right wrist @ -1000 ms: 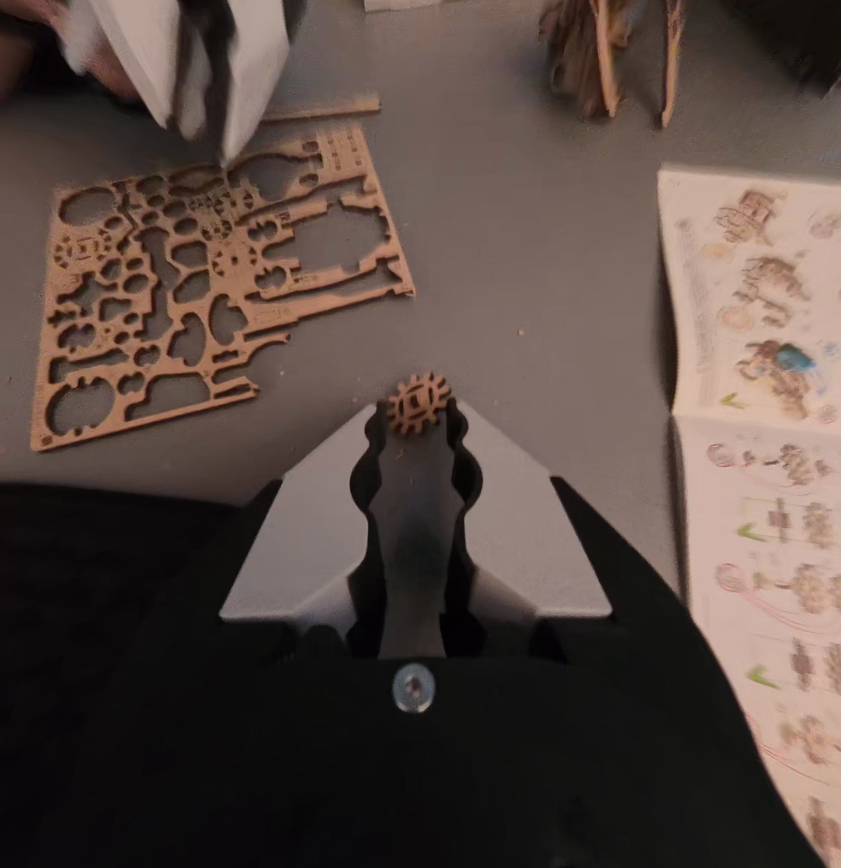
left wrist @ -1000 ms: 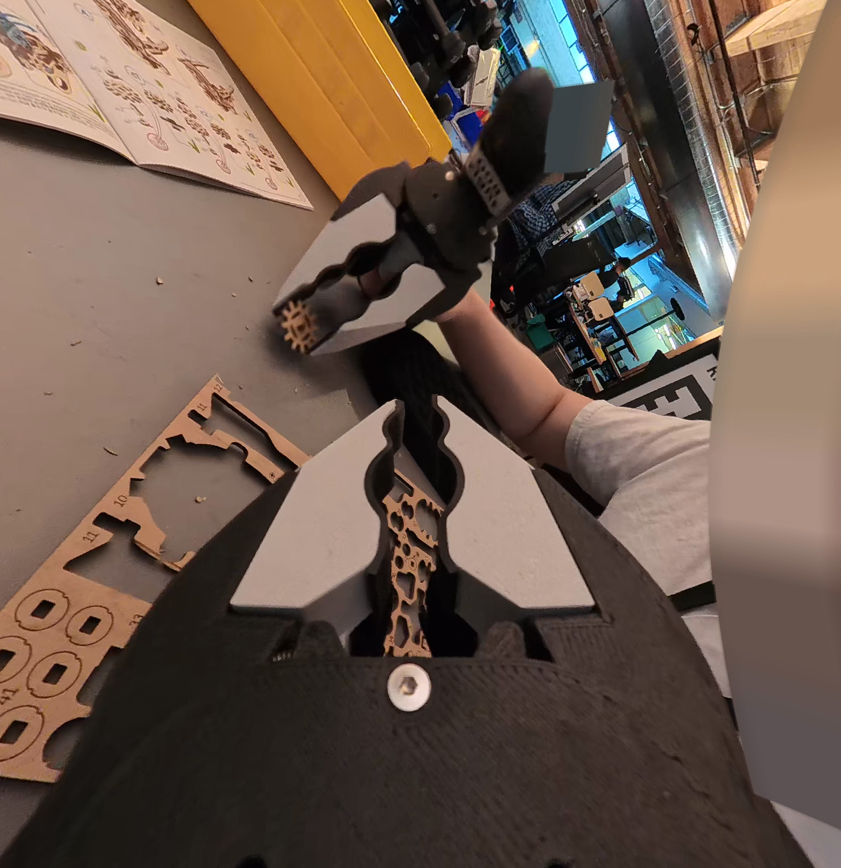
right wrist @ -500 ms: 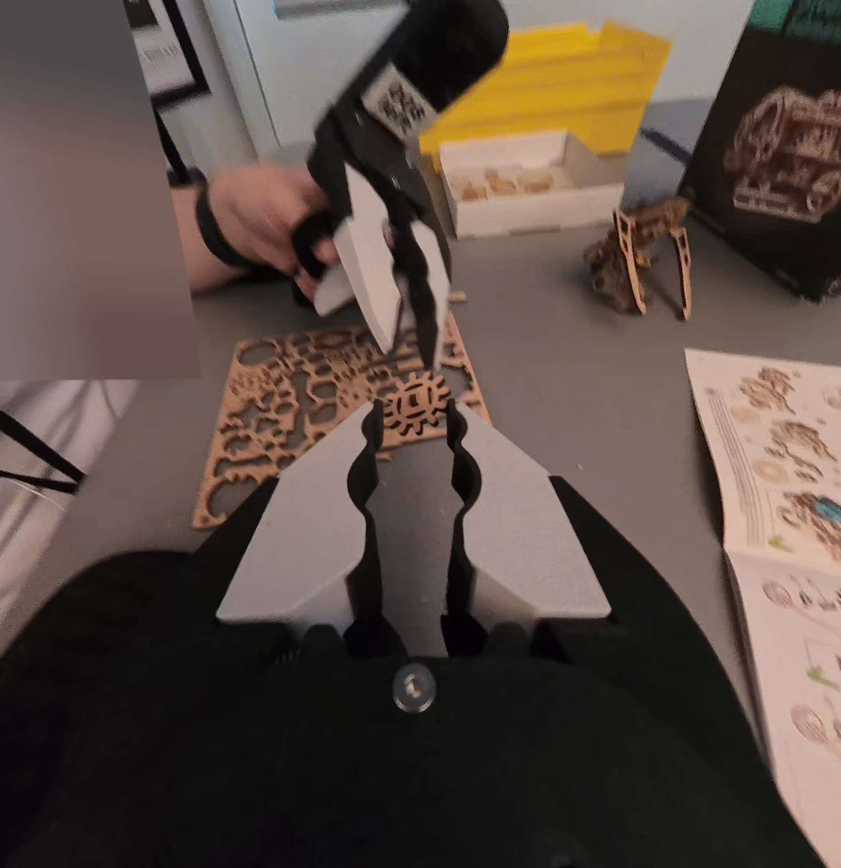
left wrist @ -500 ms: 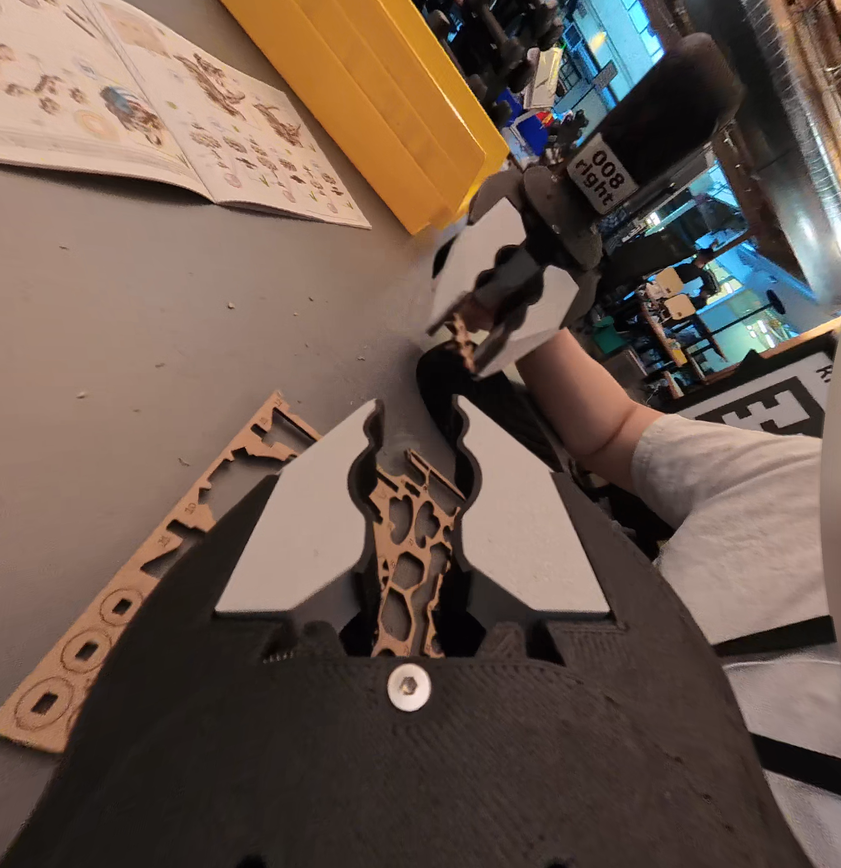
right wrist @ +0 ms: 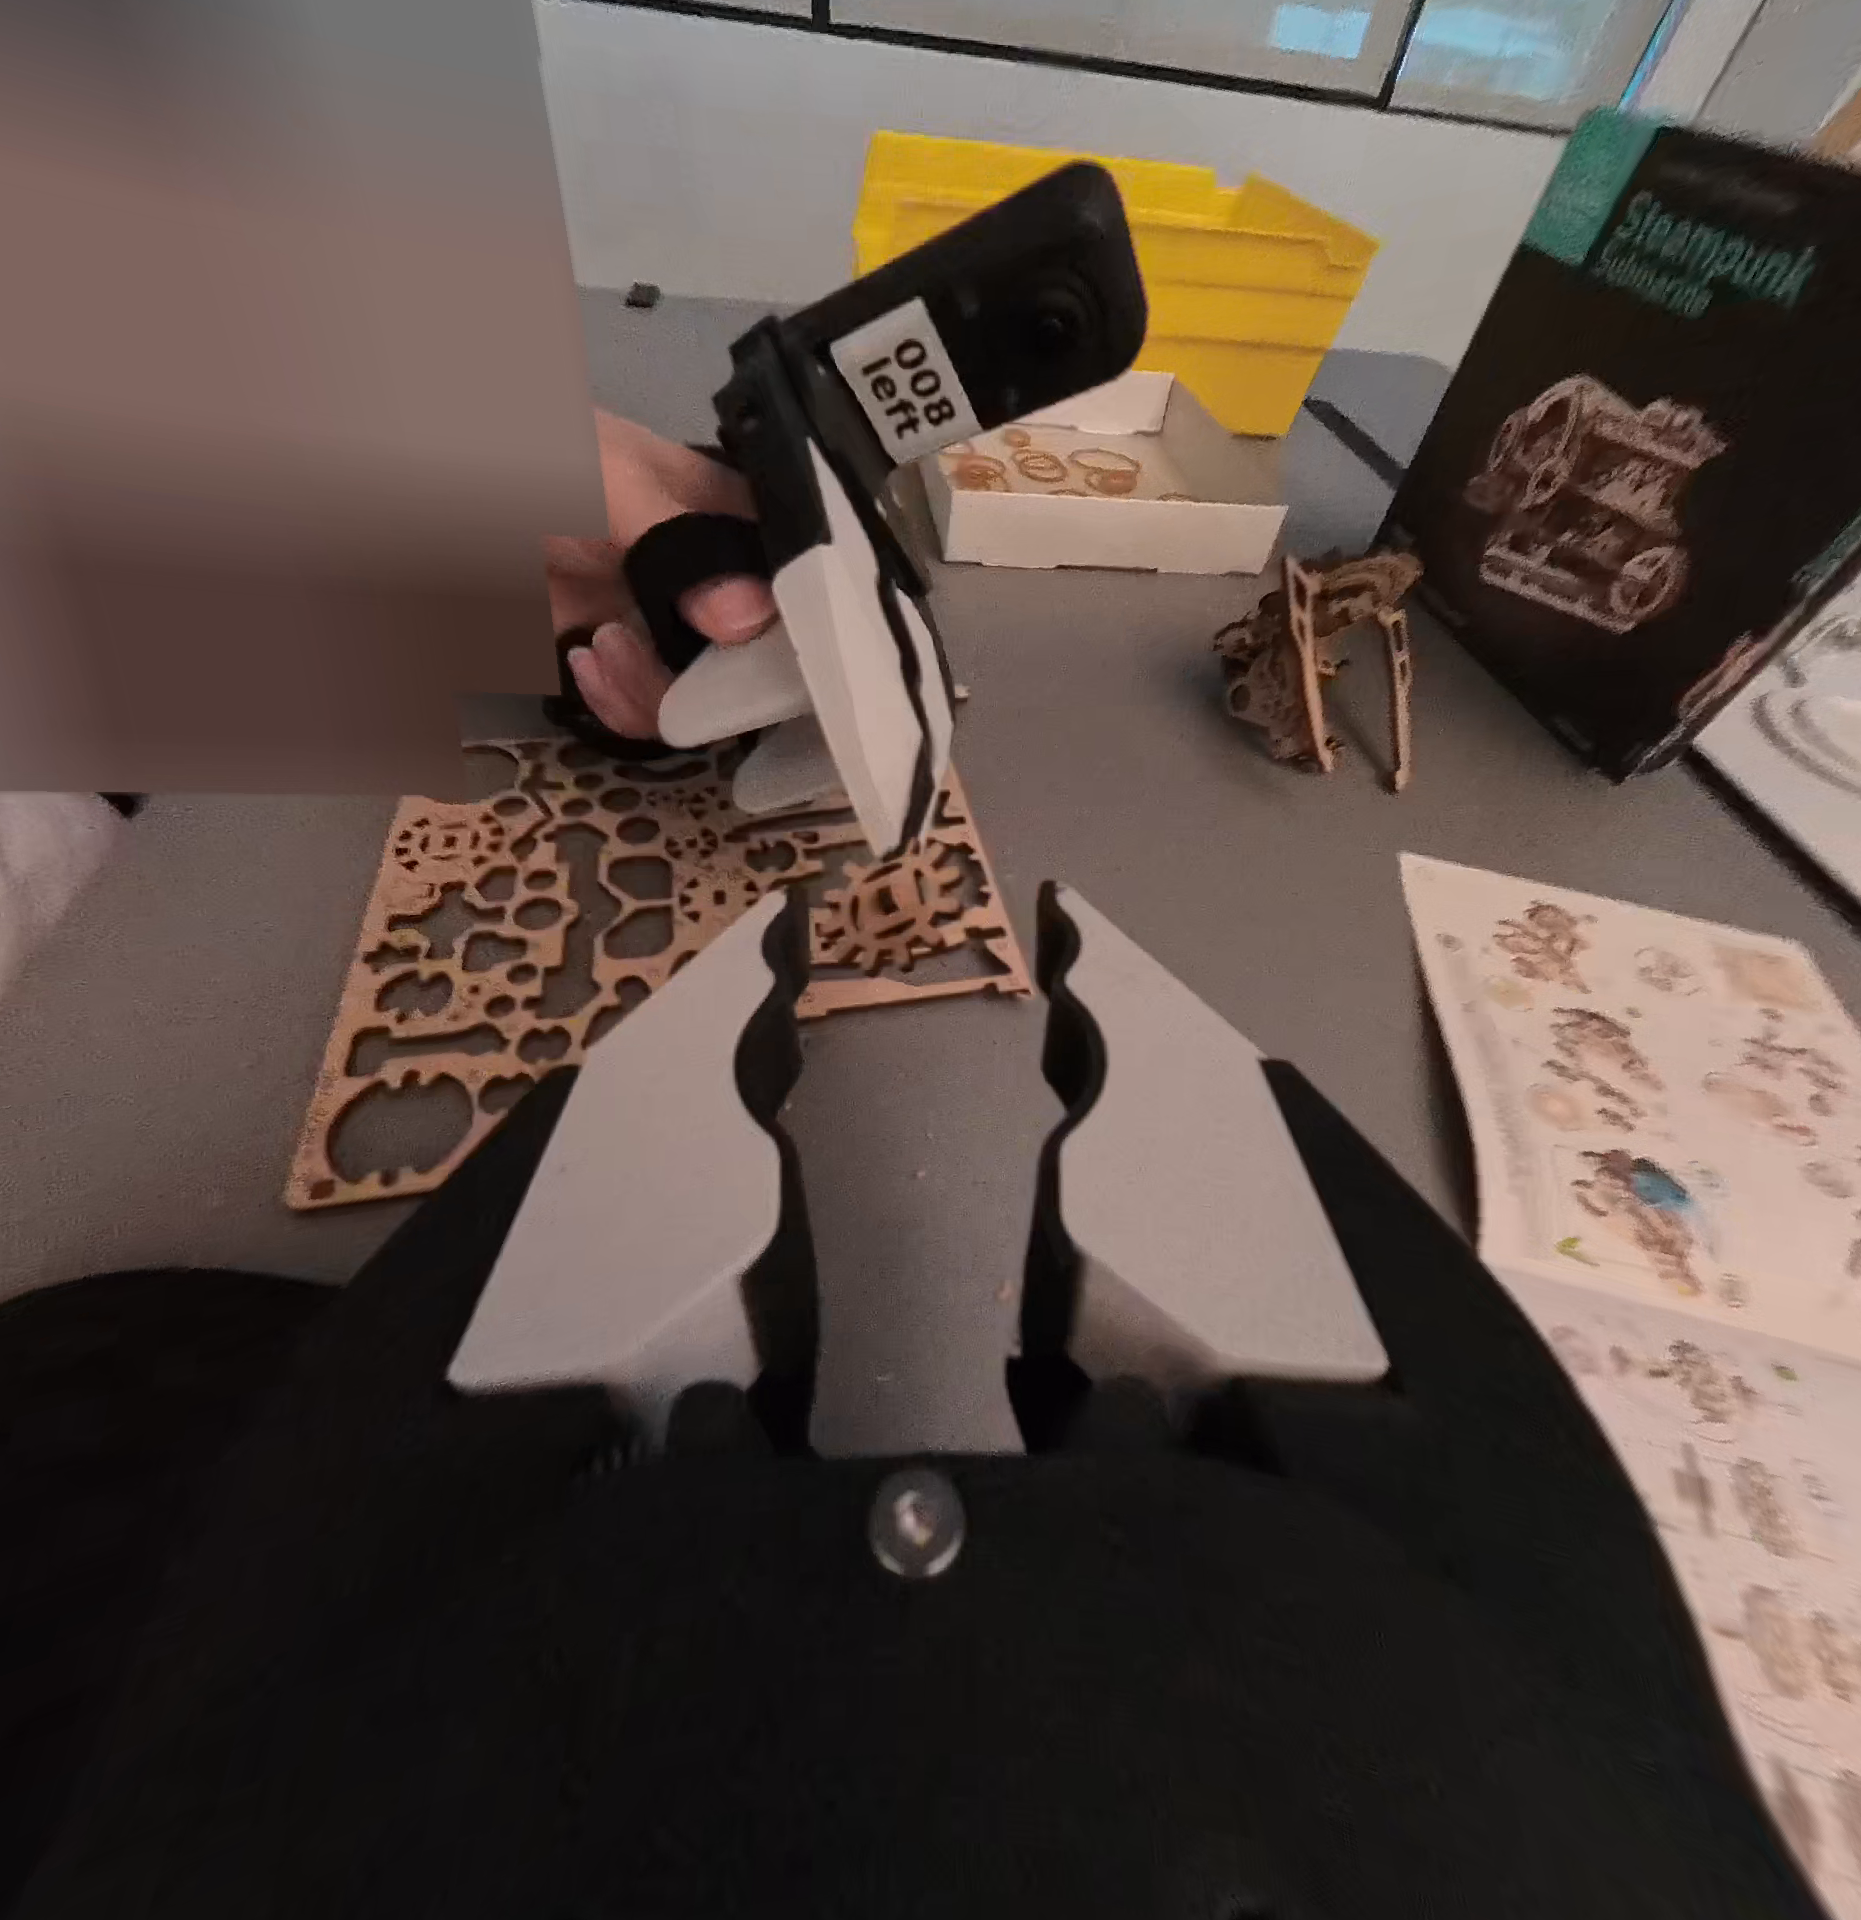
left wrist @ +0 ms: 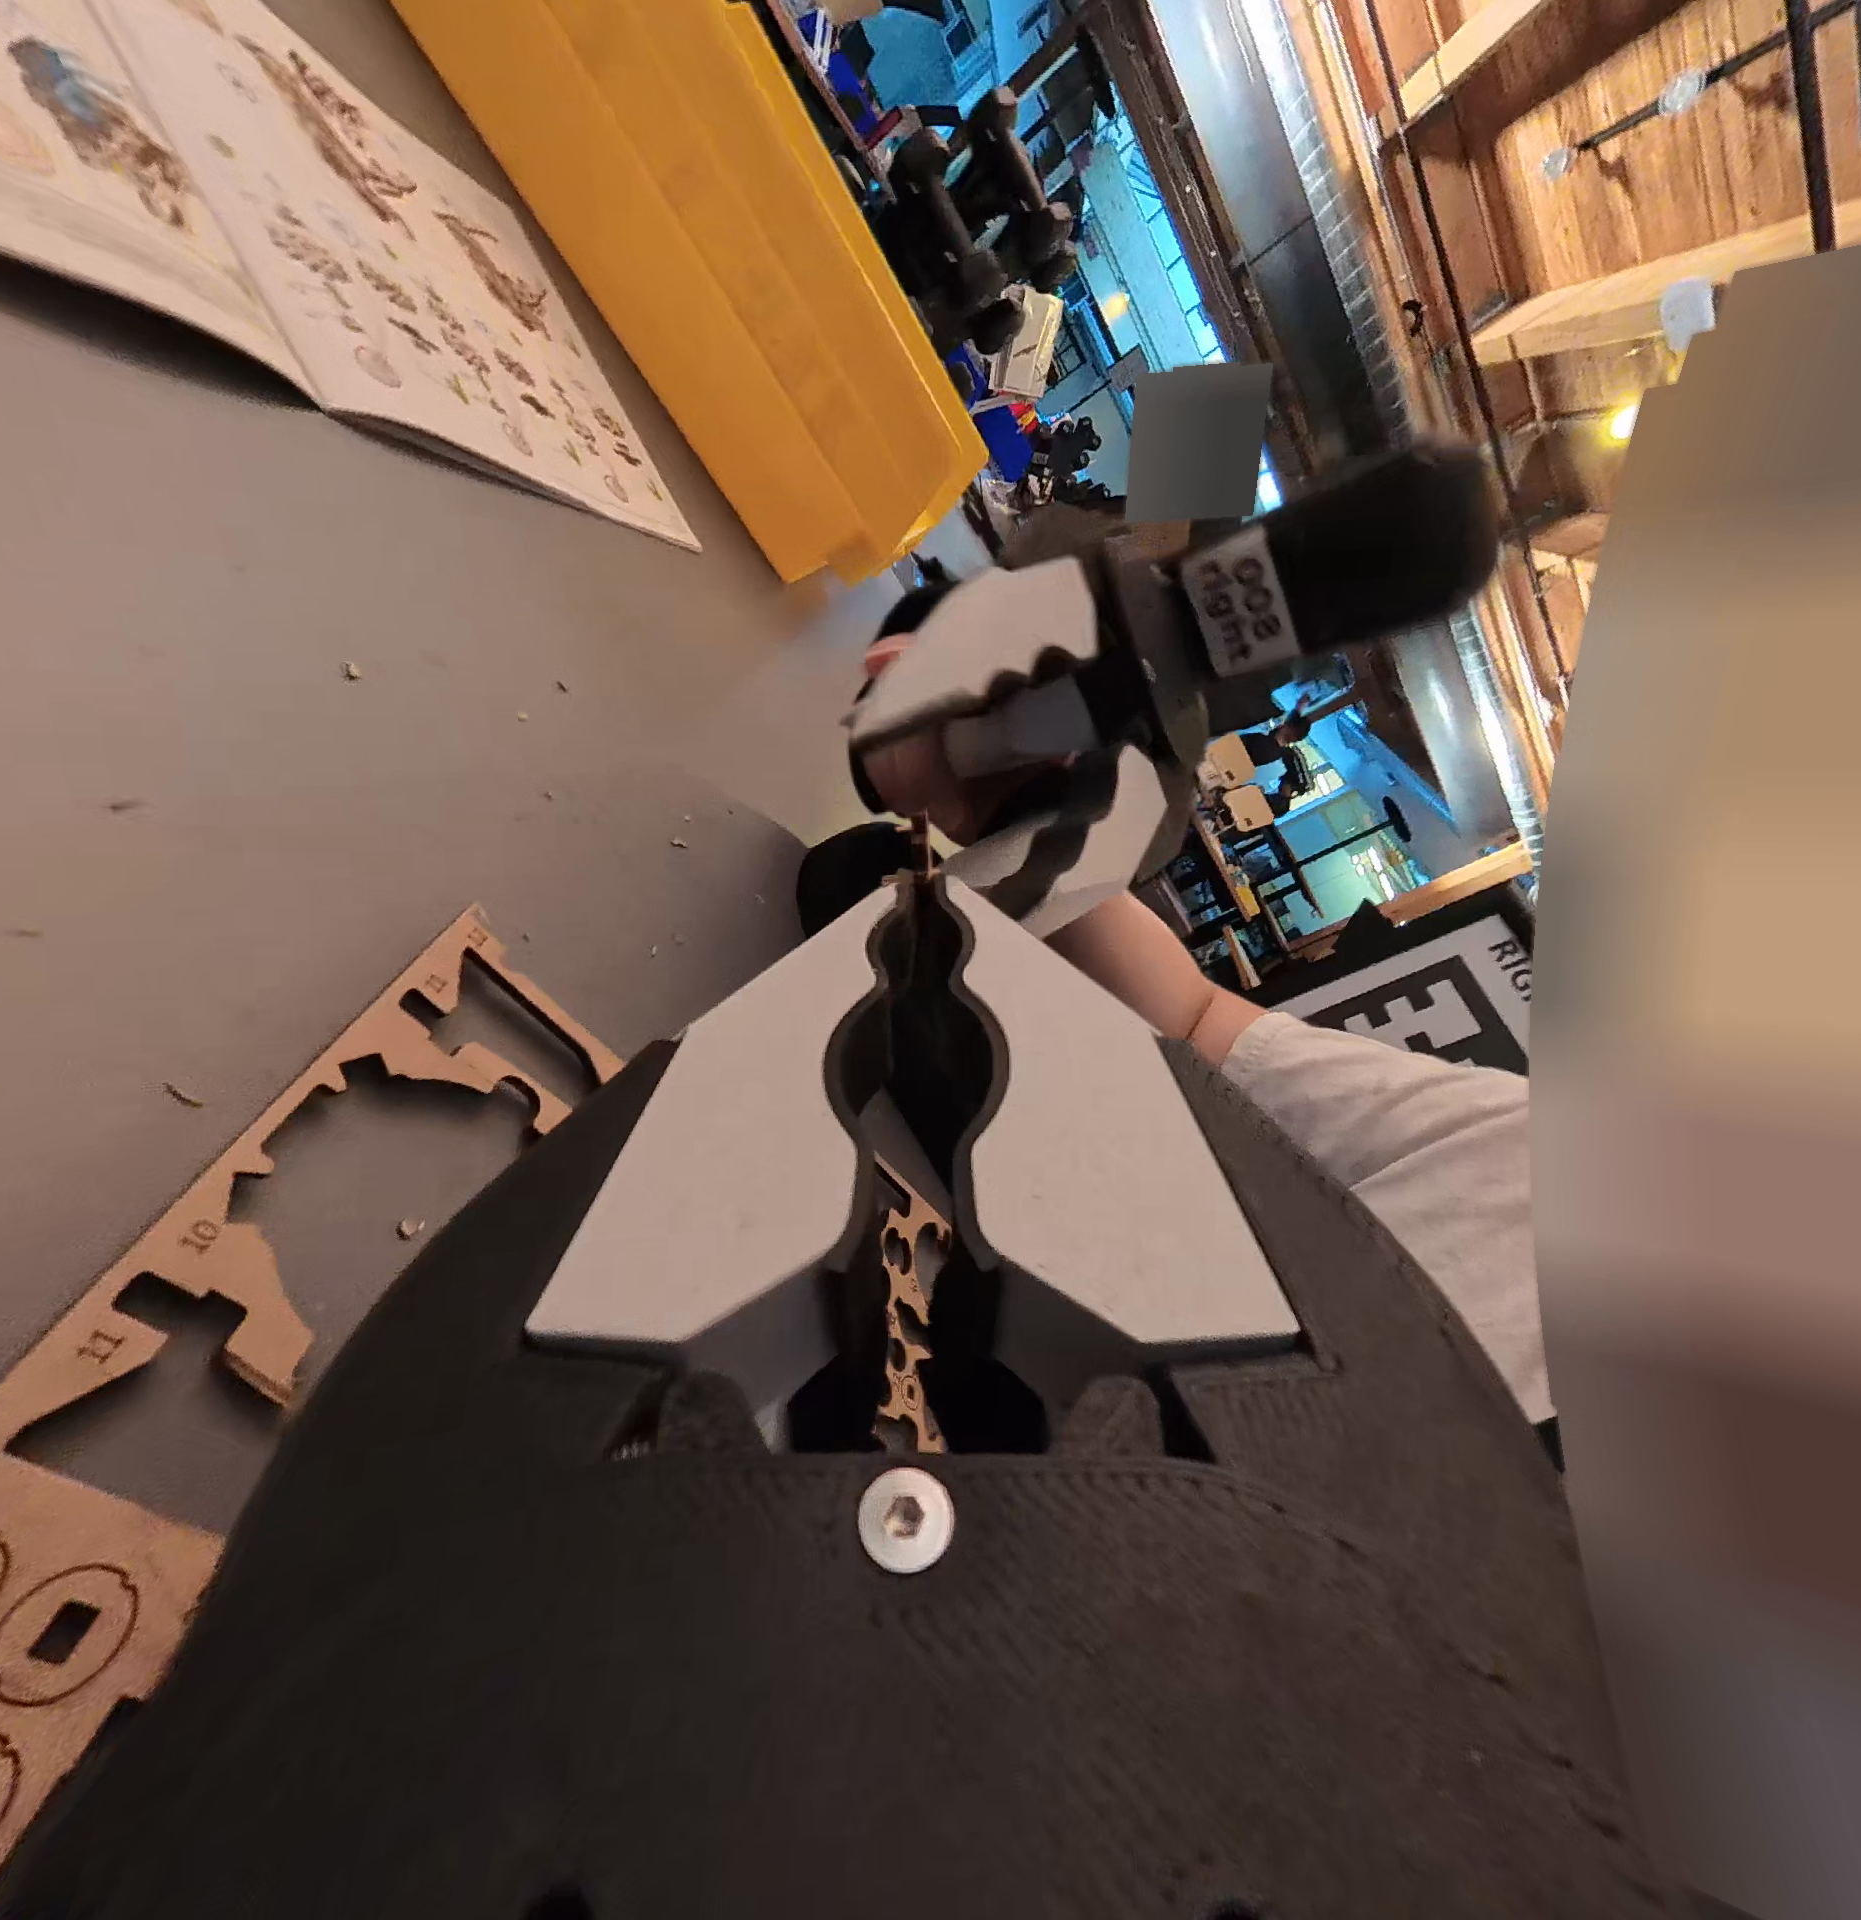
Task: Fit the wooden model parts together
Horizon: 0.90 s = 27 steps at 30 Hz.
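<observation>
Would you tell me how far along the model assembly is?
Done: a partly built model stands on the table. In hand: the left gripper pinches a gear; the right gripper is open, empty. Left: fitting the gear.

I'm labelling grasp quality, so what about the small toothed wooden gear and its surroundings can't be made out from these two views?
- Left wrist view: the small toothed wooden gear shows only edge-on at the left gripper's shut tips; teeth hidden.
- Right wrist view: gear blurred; contact with the cut-out plywood sheet behind it unclear.
- Right wrist view: the half-built brown wooden model is too blurred for its slots.
</observation>
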Motion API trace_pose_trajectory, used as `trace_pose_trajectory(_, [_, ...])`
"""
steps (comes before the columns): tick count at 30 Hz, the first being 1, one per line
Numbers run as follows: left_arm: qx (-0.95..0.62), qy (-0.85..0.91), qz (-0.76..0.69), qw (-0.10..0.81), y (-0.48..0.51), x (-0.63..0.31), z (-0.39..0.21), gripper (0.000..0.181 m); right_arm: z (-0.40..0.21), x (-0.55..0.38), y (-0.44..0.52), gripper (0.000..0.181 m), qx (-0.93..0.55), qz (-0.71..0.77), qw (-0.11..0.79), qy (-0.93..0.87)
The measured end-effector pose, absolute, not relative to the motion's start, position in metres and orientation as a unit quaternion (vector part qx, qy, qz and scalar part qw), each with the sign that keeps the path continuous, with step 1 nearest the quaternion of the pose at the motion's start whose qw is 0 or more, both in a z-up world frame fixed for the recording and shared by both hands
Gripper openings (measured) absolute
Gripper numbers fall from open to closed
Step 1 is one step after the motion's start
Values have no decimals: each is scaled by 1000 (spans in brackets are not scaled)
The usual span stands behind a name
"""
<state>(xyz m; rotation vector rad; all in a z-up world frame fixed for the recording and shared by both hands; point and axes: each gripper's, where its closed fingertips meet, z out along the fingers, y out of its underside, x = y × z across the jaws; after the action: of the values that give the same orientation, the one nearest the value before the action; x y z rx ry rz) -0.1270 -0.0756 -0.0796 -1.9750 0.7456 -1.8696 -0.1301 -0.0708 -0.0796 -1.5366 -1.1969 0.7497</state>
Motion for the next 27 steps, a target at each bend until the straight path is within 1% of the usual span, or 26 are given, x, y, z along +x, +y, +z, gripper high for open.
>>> trace_pose_trajectory(2, [-697,249,-656,148,-74,-127,-84,0,-81,-131,-72,36,-616,241,526,-534])
trace_pose_trajectory(4, [-704,240,-653,143,-72,-128,-87,0,-86,-134,-74,30,-612,198,523,-559])
trace_pose_trajectory(5, [-708,240,-649,142,-72,-128,-89,0,-89,-135,-73,30,-613,184,521,-565])
trace_pose_trajectory(7, [-716,247,-637,142,-72,-127,-95,0,-94,-134,-72,22,-619,160,512,-573])
trace_pose_trajectory(12, [-719,238,-640,130,-73,-125,-98,0,-99,-132,-72,25,-630,152,496,-579])
trace_pose_trajectory(16, [-731,244,-620,148,-70,-125,-103,0,-108,-130,-68,30,-664,142,465,-568])
trace_pose_trajectory(19, [-733,239,-618,156,-67,-124,-102,0,-119,-128,-64,28,-693,101,438,-564])
trace_pose_trajectory(23, [-736,225,-616,168,-61,-127,-103,0,-116,-127,-56,28,-691,28,454,-562])
trace_pose_trajectory(27, [-741,229,-605,180,-59,-126,-104,0,-118,-126,-54,29,-712,20,444,-543])
